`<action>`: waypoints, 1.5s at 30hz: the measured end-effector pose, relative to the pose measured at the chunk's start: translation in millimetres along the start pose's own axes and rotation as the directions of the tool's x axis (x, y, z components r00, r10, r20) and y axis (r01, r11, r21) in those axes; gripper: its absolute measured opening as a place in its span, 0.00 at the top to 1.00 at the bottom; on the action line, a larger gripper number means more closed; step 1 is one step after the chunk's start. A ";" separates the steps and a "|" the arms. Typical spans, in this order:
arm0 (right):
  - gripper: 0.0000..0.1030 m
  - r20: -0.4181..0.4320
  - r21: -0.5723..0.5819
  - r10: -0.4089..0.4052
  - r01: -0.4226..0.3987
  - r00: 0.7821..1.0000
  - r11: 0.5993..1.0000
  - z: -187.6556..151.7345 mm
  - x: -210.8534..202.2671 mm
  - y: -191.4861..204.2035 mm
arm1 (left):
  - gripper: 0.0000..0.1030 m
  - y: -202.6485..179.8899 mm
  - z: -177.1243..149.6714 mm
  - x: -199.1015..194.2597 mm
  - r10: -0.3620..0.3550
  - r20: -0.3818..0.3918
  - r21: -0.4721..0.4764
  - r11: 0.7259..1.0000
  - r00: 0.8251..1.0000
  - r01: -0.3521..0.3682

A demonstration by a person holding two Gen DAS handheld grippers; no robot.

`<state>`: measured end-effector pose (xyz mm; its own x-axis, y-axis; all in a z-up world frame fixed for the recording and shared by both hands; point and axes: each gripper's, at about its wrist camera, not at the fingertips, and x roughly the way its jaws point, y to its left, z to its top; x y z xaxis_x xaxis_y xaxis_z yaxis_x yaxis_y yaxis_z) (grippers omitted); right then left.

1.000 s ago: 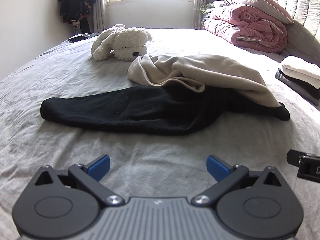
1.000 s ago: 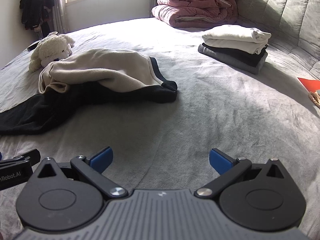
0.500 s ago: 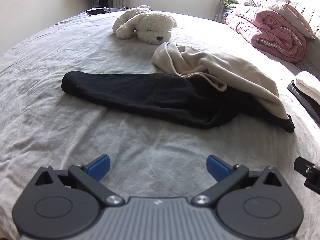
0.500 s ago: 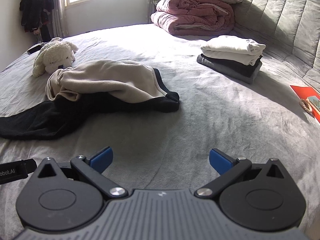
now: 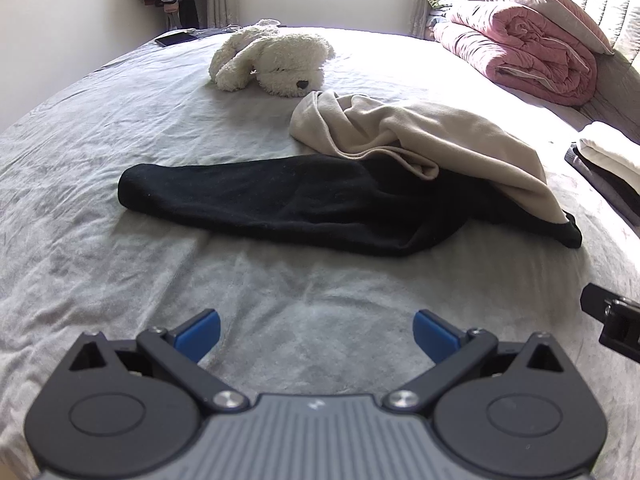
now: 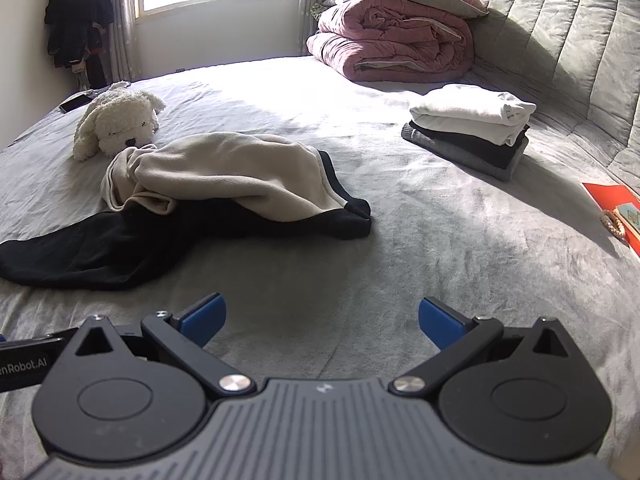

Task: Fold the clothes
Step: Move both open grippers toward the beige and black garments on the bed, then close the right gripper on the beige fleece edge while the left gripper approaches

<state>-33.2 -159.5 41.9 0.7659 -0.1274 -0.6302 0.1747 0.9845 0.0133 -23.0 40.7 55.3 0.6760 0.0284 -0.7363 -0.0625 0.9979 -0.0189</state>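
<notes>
Right now both grippers hover low over the grey bedsheet [image 5: 100, 240], neither touching any cloth. The left gripper [image 5: 316, 330] has its blue-tipped fingers spread wide with nothing between them, and the right gripper [image 6: 322, 316] is the same, fingers apart over bare sheet.

Ahead of them lies the unfolded pile: a black garment [image 5: 280, 208] stretched out flat, one long end reaching toward the left side of the bed, and a beige garment [image 5: 432, 136] crumpled on top of its far right part. From the right wrist view the beige garment [image 6: 224, 172] covers much of the black garment [image 6: 96, 244]; whether the two are separate pieces or one lined item is hard to tell.

Just beyond the pile rests a white plush dog [image 5: 276, 60]. Well to the right sits a stack of folded clothes [image 6: 468, 128], white on top of dark. A rolled pink duvet [image 6: 392, 40] lies near the headboard, under a pillow.
</notes>
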 end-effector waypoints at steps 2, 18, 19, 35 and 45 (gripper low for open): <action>0.00 -0.002 0.005 -0.005 0.005 1.000 1.000 -0.2 0.4 -1.1 | 0.00 -1.5 0.1 -0.1 -0.004 0.000 0.008 1.000 1.000 0.004; 0.00 -0.025 0.026 -0.007 0.008 1.000 1.000 -1.0 3.1 -4.4 | 0.00 -8.0 0.6 2.3 -0.013 -0.022 0.038 0.999 1.000 0.014; 0.00 -0.030 0.020 -0.011 0.011 0.999 1.000 0.1 4.2 -3.6 | 0.00 -9.0 1.9 2.9 -0.010 -0.024 0.049 0.999 1.000 0.011; 0.00 -0.014 -0.116 -0.061 0.059 0.998 0.992 35.2 24.8 13.8 | 0.00 -16.6 47.9 18.3 0.003 -0.018 0.121 0.993 1.000 -0.001; 0.00 -0.015 -0.076 0.005 -0.006 1.000 0.997 70.9 42.8 21.8 | 0.00 -8.9 76.8 38.5 0.024 -0.005 0.114 0.993 1.000 -0.023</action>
<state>47.3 -152.1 70.2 0.7573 -0.1207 -0.6418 0.1223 0.9916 -0.0422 60.0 37.4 79.0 0.6705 0.0516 -0.7401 0.0064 0.9971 0.0754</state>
